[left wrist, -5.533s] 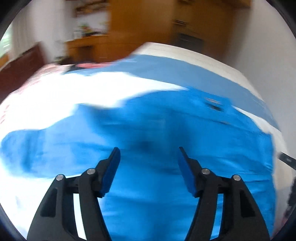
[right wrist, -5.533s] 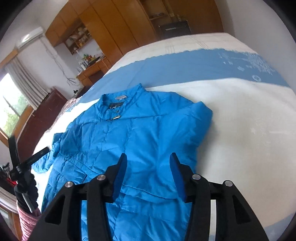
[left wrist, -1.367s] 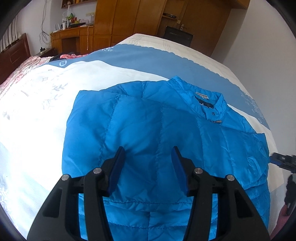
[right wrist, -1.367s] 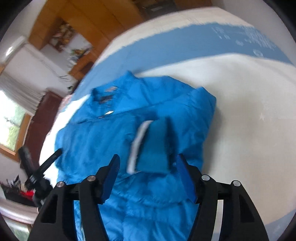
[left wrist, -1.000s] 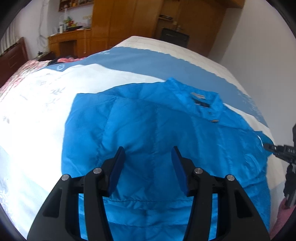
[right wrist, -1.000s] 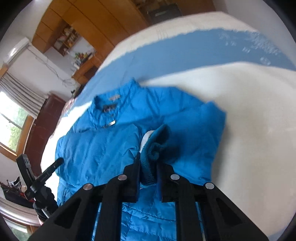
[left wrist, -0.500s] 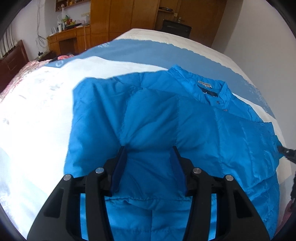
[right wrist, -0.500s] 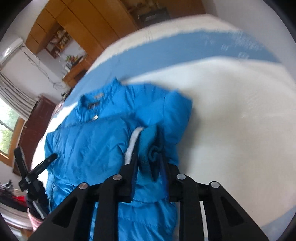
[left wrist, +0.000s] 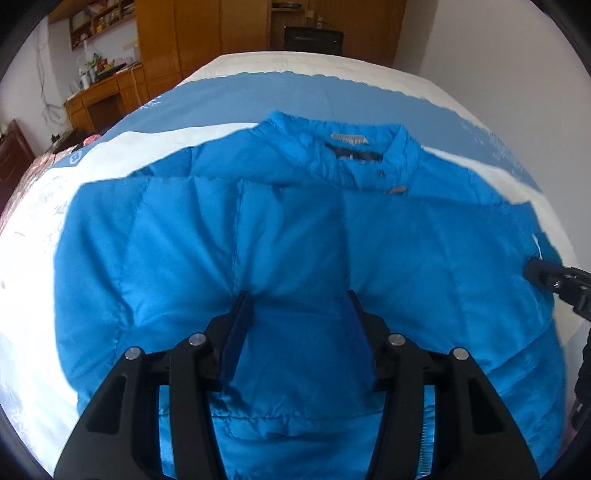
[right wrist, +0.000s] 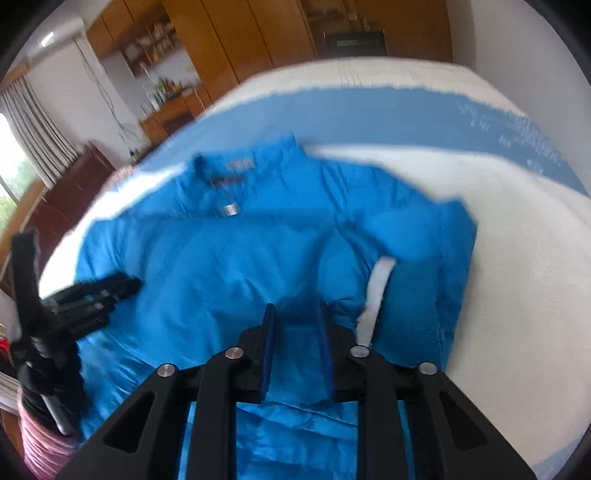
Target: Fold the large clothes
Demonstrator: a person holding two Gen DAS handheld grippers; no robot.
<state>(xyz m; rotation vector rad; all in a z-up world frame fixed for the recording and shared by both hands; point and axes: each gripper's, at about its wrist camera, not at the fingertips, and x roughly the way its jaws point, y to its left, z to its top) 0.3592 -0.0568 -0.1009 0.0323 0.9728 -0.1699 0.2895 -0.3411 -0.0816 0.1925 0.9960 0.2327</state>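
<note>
My blue puffer jacket [left wrist: 295, 236] lies front-up, filling the middle of the left view, collar [left wrist: 354, 142] toward the top centre with a grey label inside. Its quilted sleeves are folded in over the chest. In my right view a sleeve [right wrist: 402, 236] crosses the frame's right of centre, its white lining [right wrist: 376, 291] showing.

The jacket [left wrist: 295, 240] lies spread on the bed [left wrist: 155, 140], collar [left wrist: 347, 142] at the far side. Left tongs [left wrist: 300, 306] and right tongs [right wrist: 295, 321] sit over its near middle, wardrobes [left wrist: 207, 33] behind.
</note>
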